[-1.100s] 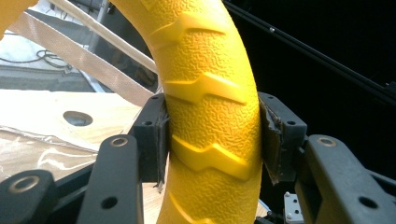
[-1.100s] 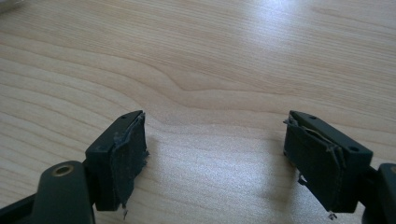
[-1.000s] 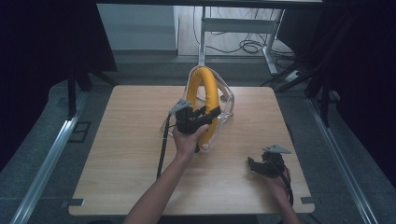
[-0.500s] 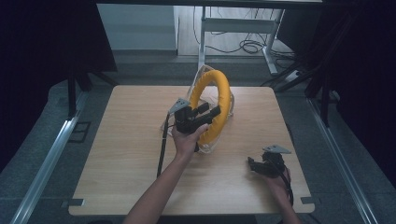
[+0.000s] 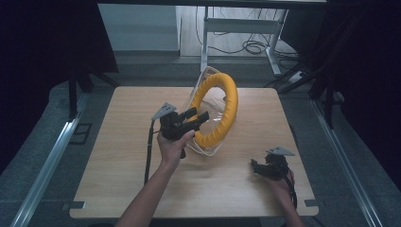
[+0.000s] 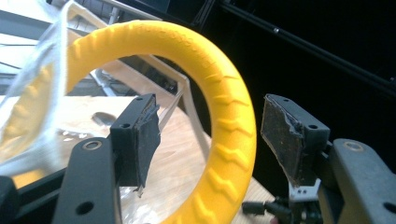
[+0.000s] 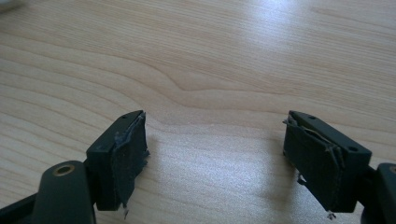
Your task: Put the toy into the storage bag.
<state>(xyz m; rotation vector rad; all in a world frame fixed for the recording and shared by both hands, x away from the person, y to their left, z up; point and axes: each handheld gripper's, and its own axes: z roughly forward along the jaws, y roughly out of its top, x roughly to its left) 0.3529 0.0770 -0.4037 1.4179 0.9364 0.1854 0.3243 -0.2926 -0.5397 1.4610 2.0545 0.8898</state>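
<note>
Yellow ring [image 6: 233, 135], part-sheathed in clear bag [image 5: 206, 101]: upright between left tongs [image 6: 210, 140], jaws apart, unclamped. Right tongs [image 7: 224, 158]: apart, empty, over tabletop [image 7: 196, 56]. Risk: ungripped ring topples, or pads pinch film alone.

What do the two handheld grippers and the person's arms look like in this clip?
Both the left gripper and the right gripper are black, each topped by a grey three-cornered plate and trailing a black cable. Their tongs carry dark, frayed pads. The forearms are bare, with no sleeves in sight.
</note>
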